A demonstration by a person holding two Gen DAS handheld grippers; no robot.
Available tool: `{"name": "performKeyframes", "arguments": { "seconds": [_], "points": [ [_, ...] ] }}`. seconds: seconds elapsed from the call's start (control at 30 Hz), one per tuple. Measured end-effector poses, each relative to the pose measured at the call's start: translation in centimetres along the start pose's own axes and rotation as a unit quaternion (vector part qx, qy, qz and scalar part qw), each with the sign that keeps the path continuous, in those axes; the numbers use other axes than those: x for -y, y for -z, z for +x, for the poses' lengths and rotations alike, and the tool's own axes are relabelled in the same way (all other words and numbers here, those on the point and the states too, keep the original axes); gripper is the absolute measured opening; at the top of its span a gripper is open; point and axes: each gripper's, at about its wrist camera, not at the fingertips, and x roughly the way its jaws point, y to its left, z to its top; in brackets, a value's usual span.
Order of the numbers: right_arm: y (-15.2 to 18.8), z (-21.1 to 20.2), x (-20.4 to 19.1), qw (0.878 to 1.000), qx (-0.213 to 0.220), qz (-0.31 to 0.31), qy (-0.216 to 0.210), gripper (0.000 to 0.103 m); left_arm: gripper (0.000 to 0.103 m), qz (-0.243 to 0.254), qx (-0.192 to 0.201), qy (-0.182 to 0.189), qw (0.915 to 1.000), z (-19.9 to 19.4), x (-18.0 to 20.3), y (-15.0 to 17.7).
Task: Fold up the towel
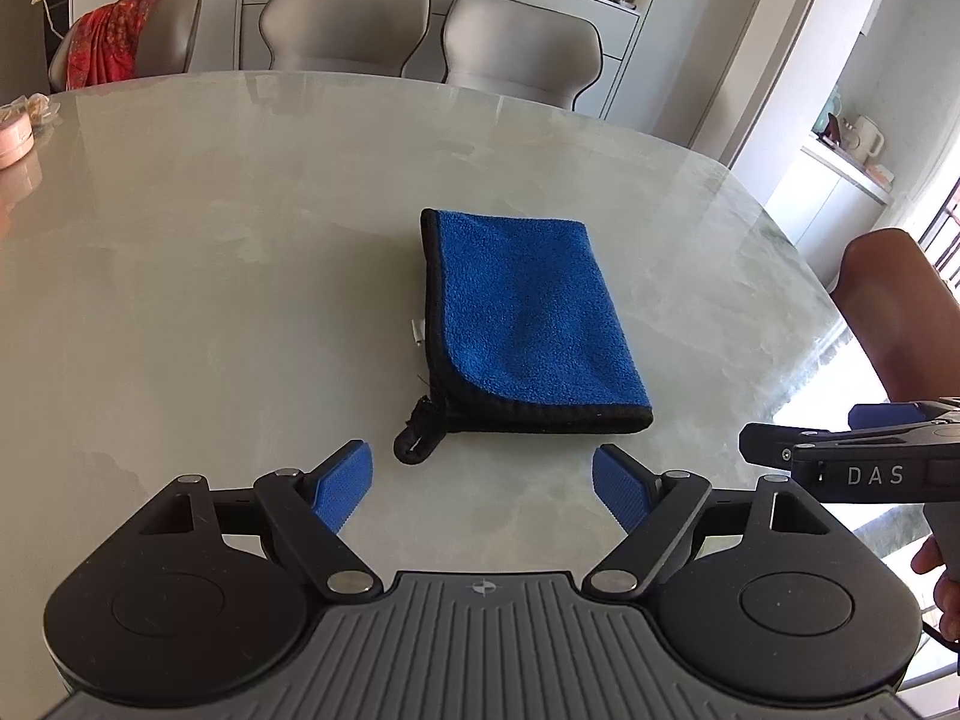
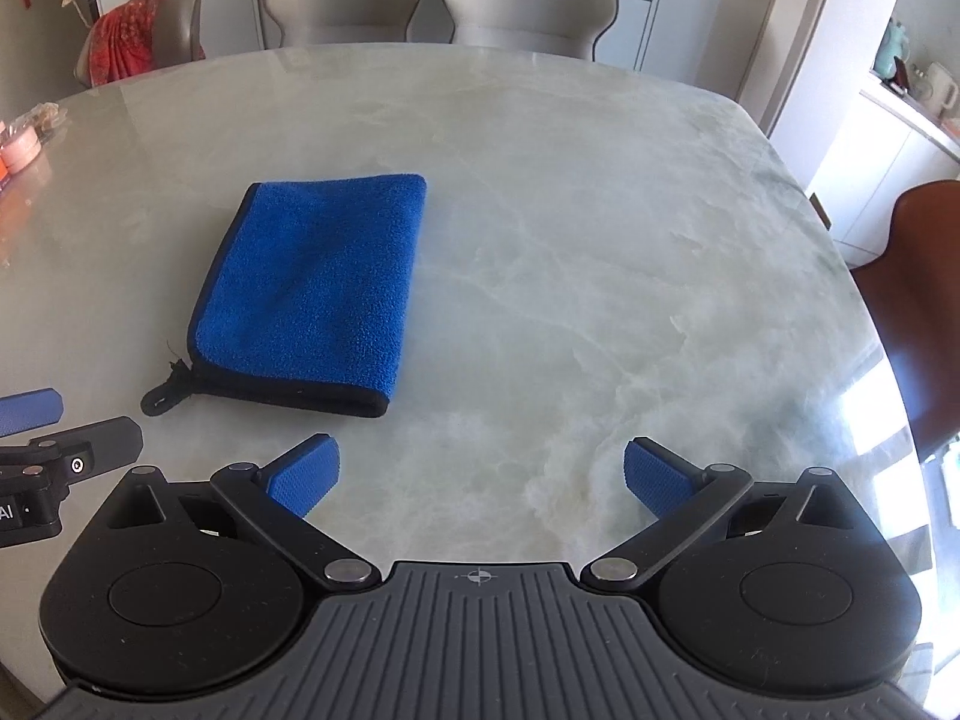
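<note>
A blue towel (image 1: pixel 528 318) with black trim lies folded into a small rectangle on the marble table (image 1: pixel 210 300), its black hanging loop (image 1: pixel 417 435) sticking out at the near left corner. My left gripper (image 1: pixel 483 483) is open and empty, just in front of the towel's near edge, above the table. In the right wrist view the towel (image 2: pixel 312 288) lies ahead to the left. My right gripper (image 2: pixel 480 480) is open and empty over bare table to the right of the towel. The right gripper also shows in the left wrist view (image 1: pixel 840 450).
Two grey chairs (image 1: pixel 432 30) stand behind the table's far edge, and a chair with a red cloth (image 1: pixel 114 36) at the far left. A pink round container (image 1: pixel 15 141) sits at the table's left edge. A brown chair (image 2: pixel 924 312) stands on the right.
</note>
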Motion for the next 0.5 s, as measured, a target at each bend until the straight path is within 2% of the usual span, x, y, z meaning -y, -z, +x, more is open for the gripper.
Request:
{"name": "performKeyframes", "arguments": {
  "seconds": [0.2, 0.37, 0.5],
  "points": [
    [0.04, 0.20, -0.31, 1.000, -0.003, -0.002, 0.002, 0.102, 0.084, 0.011, -0.009, -0.021, 0.9997, 0.44, 0.32, 0.15],
    [0.03, 0.41, -0.22, 1.000, -0.006, -0.002, 0.003, 0.102, 0.084, -0.005, -0.015, -0.012, 0.9998, 0.60, 0.05, 0.03],
    [0.06, 0.56, -0.15, 1.000, -0.008, -0.003, 0.004, 0.102, 0.084, 0.004, -0.014, -0.016, 0.9998, 0.69, 0.30, -0.04]
  ]
}}
